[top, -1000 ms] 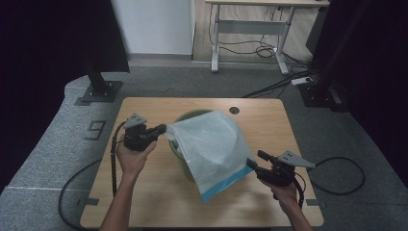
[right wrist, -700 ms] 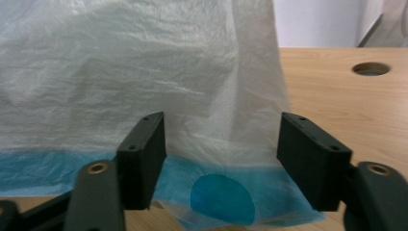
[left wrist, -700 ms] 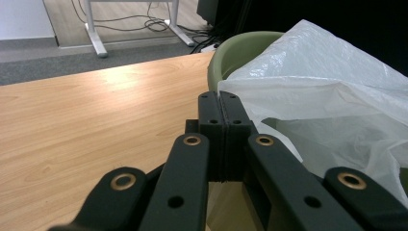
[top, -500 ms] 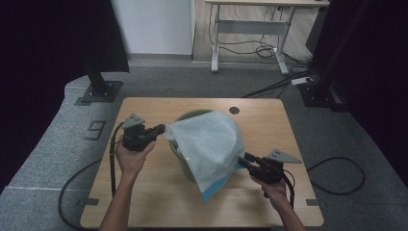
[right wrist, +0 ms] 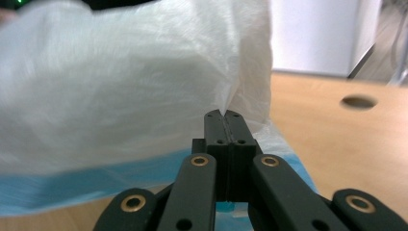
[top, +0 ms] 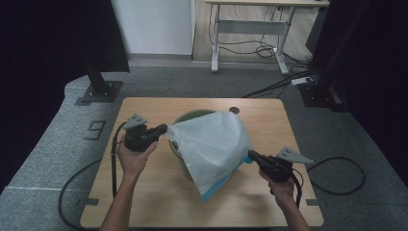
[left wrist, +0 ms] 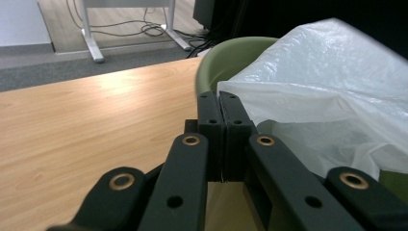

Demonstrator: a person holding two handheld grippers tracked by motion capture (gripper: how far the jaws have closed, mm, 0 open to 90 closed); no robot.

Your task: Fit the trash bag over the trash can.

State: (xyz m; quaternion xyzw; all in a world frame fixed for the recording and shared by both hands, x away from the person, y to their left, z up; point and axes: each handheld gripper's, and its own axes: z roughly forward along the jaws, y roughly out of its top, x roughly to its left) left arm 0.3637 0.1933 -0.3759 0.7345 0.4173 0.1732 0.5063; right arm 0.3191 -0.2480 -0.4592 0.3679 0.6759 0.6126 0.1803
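A white plastic bag (top: 211,144) with a blue bottom edge (top: 219,188) is draped over a green bin (top: 190,116) in the middle of the wooden table (top: 144,192). My left gripper (top: 166,129) is shut on the bag's left edge beside the bin's rim. In the left gripper view the jaws (left wrist: 220,98) pinch the film of the bag (left wrist: 327,86) in front of the bin (left wrist: 235,57). My right gripper (top: 250,155) has just closed its jaws on the bag's right edge. In the right gripper view its tips (right wrist: 224,114) pinch a fold of the bag (right wrist: 134,82).
A round cable hole (top: 234,110) lies in the table behind the bag. Black cables (top: 337,175) trail off both sides of the table onto the grey floor. A stand base (top: 98,91) and a desk frame (top: 250,29) stand beyond the far edge.
My right gripper has moved left up to the bag and shut on its right edge. The left gripper has kept its hold and its place.
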